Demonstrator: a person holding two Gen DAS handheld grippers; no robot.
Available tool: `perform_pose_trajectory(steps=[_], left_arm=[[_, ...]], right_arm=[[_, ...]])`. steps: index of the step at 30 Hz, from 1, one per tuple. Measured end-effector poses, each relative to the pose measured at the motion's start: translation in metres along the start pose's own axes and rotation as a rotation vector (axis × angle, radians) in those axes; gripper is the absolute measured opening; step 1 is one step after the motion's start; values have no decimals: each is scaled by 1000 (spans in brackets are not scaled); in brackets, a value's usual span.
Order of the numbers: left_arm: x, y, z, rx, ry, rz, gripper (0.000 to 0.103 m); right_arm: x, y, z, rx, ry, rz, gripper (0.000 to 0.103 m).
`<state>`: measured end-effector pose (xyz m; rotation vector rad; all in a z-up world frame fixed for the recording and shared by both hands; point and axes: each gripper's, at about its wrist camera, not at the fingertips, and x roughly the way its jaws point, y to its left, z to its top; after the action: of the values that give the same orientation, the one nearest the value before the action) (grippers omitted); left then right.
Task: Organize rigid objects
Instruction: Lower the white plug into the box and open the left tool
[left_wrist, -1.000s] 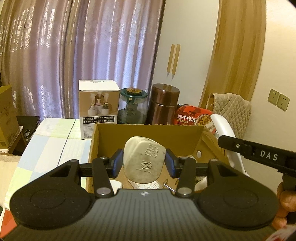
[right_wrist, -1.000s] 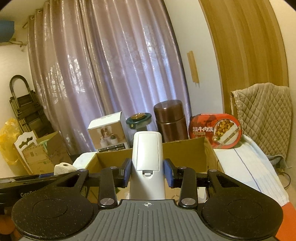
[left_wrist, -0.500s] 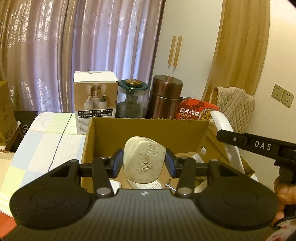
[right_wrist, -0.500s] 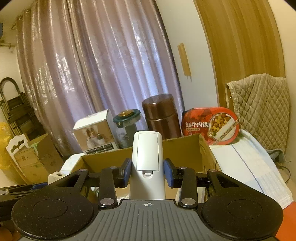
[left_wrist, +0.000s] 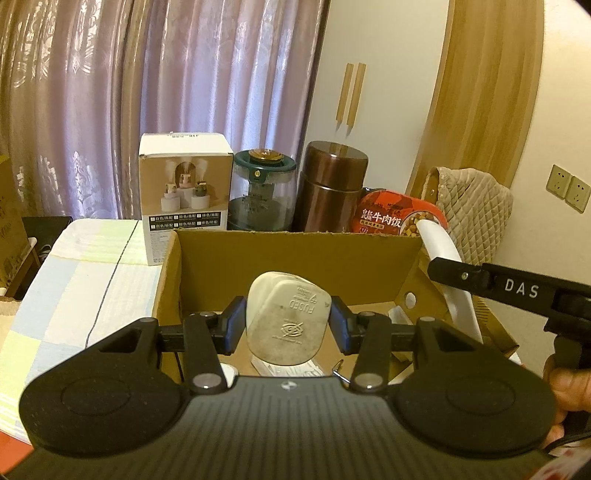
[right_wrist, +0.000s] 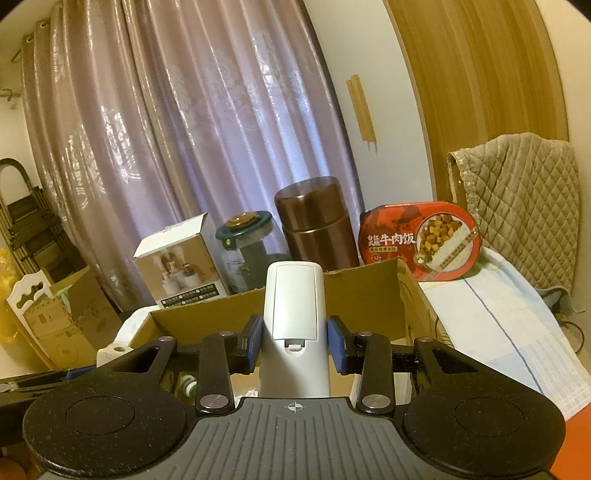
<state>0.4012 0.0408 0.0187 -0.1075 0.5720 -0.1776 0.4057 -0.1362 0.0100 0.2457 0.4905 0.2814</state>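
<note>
The left gripper (left_wrist: 288, 325) clamps a fused plug (left_wrist: 288, 317) over the cardboard box (left_wrist: 295, 254). The right gripper (right_wrist: 294, 345) clamps a white remote (right_wrist: 294, 325), its lower end hidden.

Off-white plug (left_wrist: 287, 318), seemingly grimy

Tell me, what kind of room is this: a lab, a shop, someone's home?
Most likely a lived-in room at home. Long mauve curtains hang behind, a quilted cover drapes over furniture, and a brown flask and boxed beef-rice meal stand behind an open cardboard box.
</note>
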Motion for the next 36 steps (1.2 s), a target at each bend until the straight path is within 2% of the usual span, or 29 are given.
perform_pose_trajectory(steps=[13,36], left_arm=[[16,14,-16,-37,43,26,43],[21,10,-20,-38,49,25,43]], right_arm=[[12,0,-7,5,24,4,35],[14,3,-13,-7,30,4,35]])
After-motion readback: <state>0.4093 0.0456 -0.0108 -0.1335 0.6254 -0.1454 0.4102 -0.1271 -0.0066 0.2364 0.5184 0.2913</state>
